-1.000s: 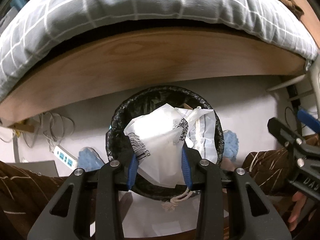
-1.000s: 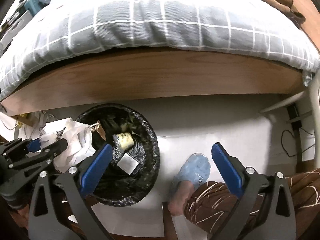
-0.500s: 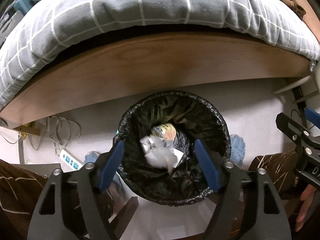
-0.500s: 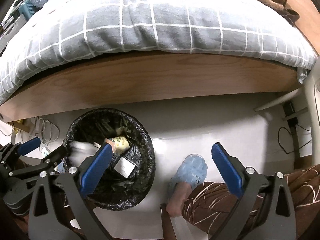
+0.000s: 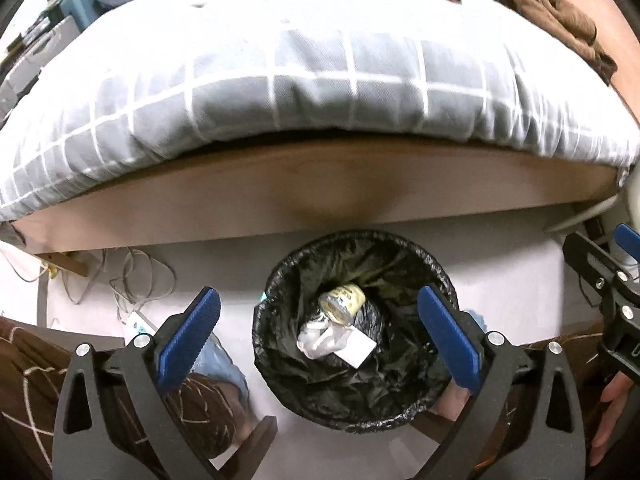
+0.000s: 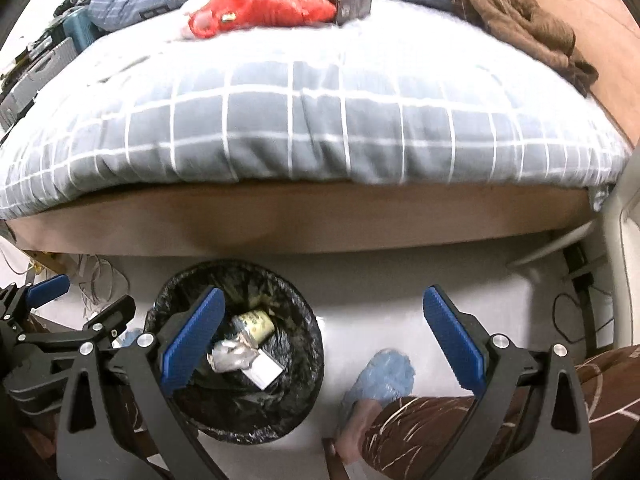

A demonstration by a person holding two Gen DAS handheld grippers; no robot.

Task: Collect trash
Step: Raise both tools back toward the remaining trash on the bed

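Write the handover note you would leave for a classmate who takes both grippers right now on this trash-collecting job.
Left gripper: open, empty; its jaws have just been opening, and nothing is between them.
Right gripper: open, empty, beside the left one.
Trash bin: on the floor by the bed frame, black liner.
Done: the crumpled white bag lies inside the bin, beside a can and a white card.
Left: a red wrapper lies on the quilt; it looks like possible trash, so check it next.
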